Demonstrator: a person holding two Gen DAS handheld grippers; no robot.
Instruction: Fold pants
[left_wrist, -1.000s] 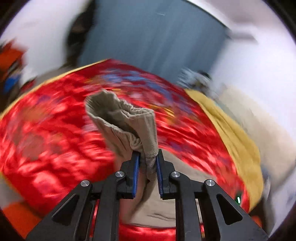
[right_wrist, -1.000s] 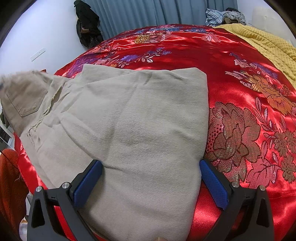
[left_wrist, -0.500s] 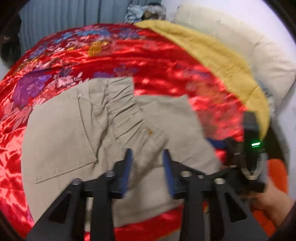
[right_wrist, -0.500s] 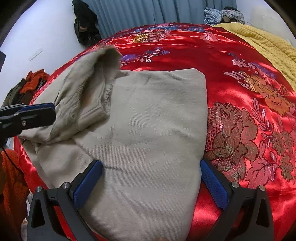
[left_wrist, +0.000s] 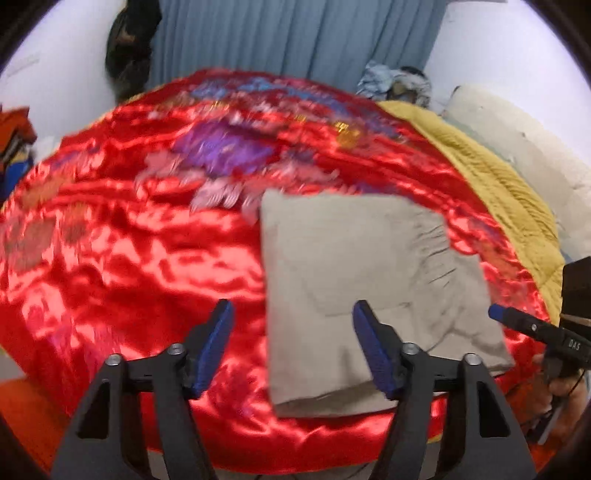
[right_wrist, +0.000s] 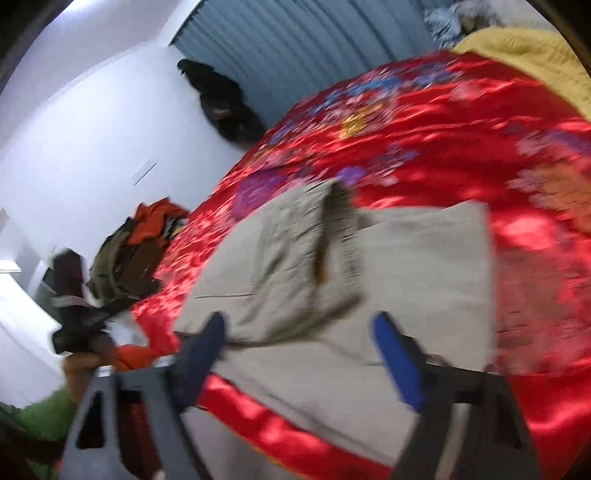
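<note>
Left wrist view shows the pants (left_wrist: 369, 288) folded into a compact rectangle on the red bedspread (left_wrist: 129, 258). My left fingers (left_wrist: 291, 347) are opening, empty; my right fingers (right_wrist: 299, 362) are closing on nothing. Only tidying seems left.

Both fisheye views look forward and downward along their own fingers, close above the bed's glossy red floral bedspread (left_wrist: 129, 258). They share the folded beige cotton pants (left_wrist: 362, 266) and pleated blue-grey curtain (right_wrist: 314, 40) behind.
</note>
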